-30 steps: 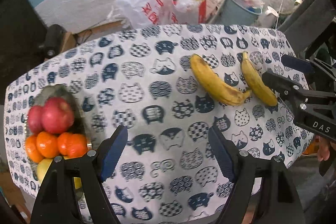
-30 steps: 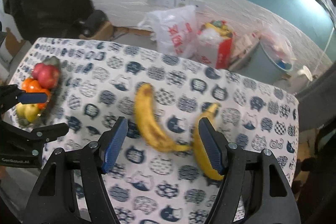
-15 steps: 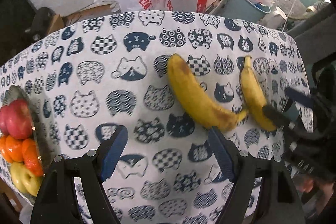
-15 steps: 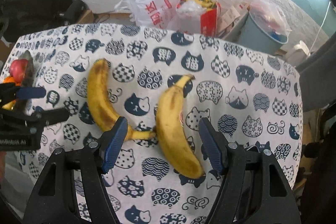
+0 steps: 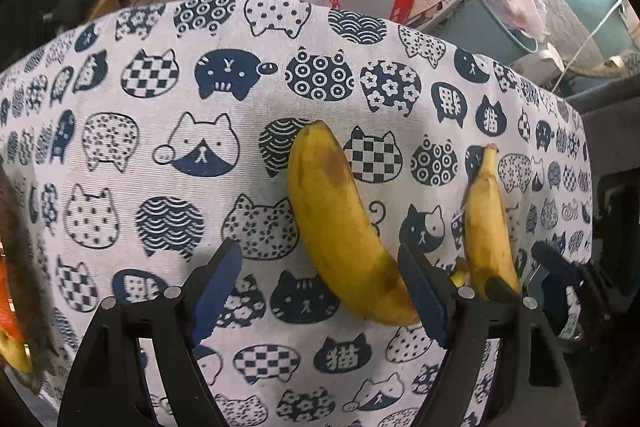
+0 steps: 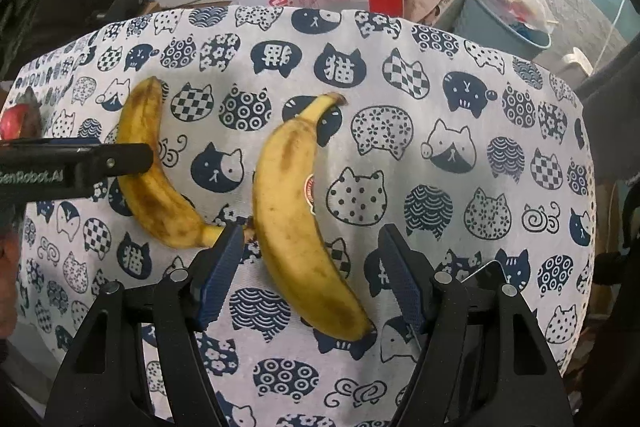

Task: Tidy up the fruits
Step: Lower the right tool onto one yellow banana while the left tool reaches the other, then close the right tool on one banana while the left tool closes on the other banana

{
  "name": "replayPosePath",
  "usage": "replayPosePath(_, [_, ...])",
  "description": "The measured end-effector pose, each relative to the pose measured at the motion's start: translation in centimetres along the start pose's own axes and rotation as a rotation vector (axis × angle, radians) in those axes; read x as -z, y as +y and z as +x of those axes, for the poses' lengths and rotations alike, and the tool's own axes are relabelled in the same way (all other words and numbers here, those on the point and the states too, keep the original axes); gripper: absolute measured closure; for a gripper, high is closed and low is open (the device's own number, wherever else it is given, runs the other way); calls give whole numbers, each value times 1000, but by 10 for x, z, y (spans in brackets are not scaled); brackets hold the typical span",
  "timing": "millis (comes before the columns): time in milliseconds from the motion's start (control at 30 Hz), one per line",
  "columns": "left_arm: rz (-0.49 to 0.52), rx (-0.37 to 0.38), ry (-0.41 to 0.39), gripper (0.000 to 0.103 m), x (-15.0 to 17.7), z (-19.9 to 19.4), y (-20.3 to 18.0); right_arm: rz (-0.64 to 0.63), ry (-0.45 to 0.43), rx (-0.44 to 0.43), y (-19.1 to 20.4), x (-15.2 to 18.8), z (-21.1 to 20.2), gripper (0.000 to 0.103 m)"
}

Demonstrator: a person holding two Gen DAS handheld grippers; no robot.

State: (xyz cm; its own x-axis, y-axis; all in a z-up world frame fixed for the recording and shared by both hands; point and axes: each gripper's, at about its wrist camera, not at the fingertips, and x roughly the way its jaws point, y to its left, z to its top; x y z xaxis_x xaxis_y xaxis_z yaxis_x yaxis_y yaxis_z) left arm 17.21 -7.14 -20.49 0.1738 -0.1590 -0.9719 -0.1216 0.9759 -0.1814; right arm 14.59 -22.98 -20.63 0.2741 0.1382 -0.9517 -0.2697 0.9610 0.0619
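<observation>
So the two ripe yellow bananas with brown spots are lying side by side on the table with the cat-print cloth (image 6: 440, 99). The left banana (image 5: 340, 227) sits between the spread fingers of my left gripper (image 5: 320, 291), and the right banana (image 6: 296, 223) between those of my right gripper (image 6: 312, 275). Both grippers are wide open, holding nothing. My worry: the stems nearly touch, so closing on one could nudge the other, and squeezing hard will bruise that soft fruit.
</observation>
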Motion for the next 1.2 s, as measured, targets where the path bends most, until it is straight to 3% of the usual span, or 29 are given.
replayPosePath(133, [-32, 28, -5, 16, -4, 5, 0, 2, 7, -1, -2, 2, 4, 32])
replayPosePath(333, [-4, 43, -11, 17, -7, 9, -9, 18, 14, -5, -4, 1, 12, 32])
replayPosePath(367, [2, 51, -11, 20, -7, 9, -10, 17, 20, -2, -4, 1, 14, 32])
replayPosePath(433, [29, 54, -11, 39, -3, 9, -15, 14, 25, -2, -4, 1, 18, 32])
replayPosePath(467, [42, 49, -12, 44, -2, 9, -18, 11, 27, -1, -3, 2, 19, 32])
replayPosePath(600, [51, 52, -28, 52, 1, 7, -14, 11, 32, 2, -4, 3, 23, 33])
replayPosePath(733, [42, 92, -15, 56, -2, 6, -10, 46, 41, -39, -5, 4, 24, 45])
replayPosePath(800, [56, 99, -16, 57, 1, 2, -7, 62, 49, -79, -5, 5, 24, 57])
replayPosePath(1200, [113, 83, -29, 64, 16, -30, 9, 33, 11, -81, 21, -3, 9, 73])
